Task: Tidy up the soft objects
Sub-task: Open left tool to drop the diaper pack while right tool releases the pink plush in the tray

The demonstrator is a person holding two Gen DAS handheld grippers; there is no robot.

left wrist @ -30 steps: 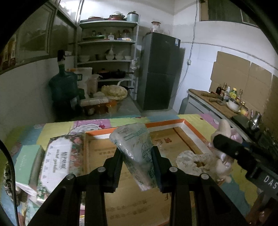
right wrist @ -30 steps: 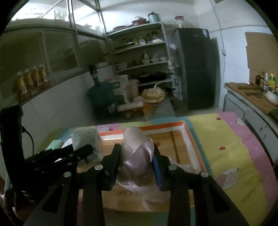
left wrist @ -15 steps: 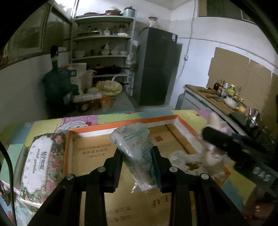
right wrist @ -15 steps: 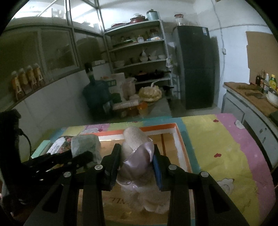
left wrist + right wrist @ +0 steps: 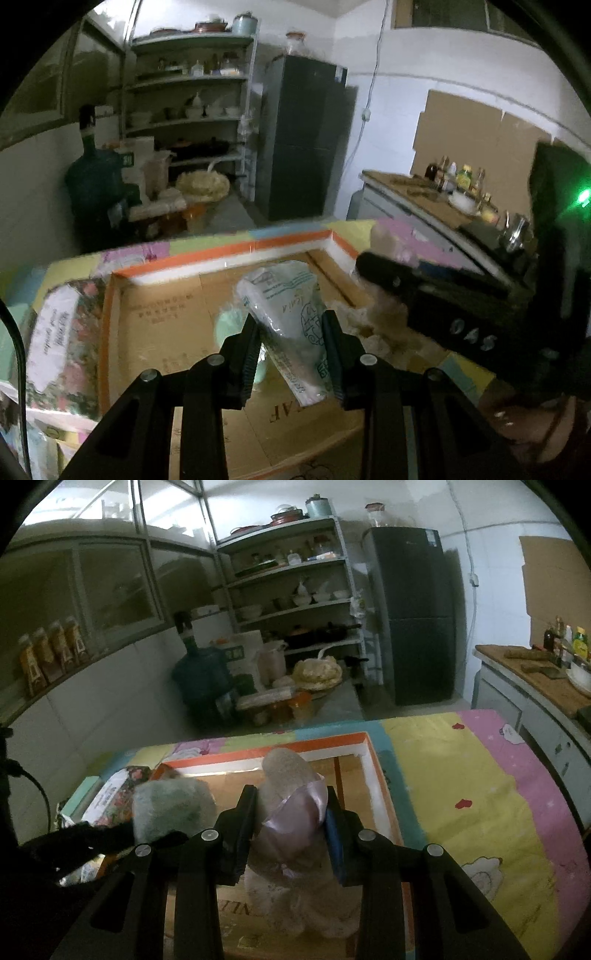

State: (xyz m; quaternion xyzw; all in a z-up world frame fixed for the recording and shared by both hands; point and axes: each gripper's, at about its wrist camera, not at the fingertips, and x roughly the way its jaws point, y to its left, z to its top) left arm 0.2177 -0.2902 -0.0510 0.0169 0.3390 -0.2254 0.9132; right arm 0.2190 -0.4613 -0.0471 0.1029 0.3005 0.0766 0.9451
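Observation:
My left gripper [image 5: 290, 334] is shut on a pale green tissue pack [image 5: 286, 306] in clear printed wrap, held above the open cardboard box [image 5: 166, 317] with an orange and white rim. My right gripper [image 5: 290, 821] is shut on a cream plush toy with a pink satin bow [image 5: 291, 805], over the same box [image 5: 373, 775]. The plush hangs down into the box. In the left wrist view the right gripper [image 5: 424, 295] crosses at the right with the plush [image 5: 384, 314] under it. In the right wrist view the left gripper and its pack [image 5: 170, 806] show at the left.
A floral tissue pack [image 5: 62, 332] lies left of the box on a colourful patchwork cloth [image 5: 461, 775]. A small green round thing [image 5: 229, 325] lies inside the box. Beyond the table stand shelves, a dark fridge [image 5: 417, 616], a water jug [image 5: 201, 672] and a counter with bottles [image 5: 454, 184].
Both grippers have moved forward and down over the box, still holding their objects. The right gripper now sits closer to the left one. A green round thing has come into view in the box.

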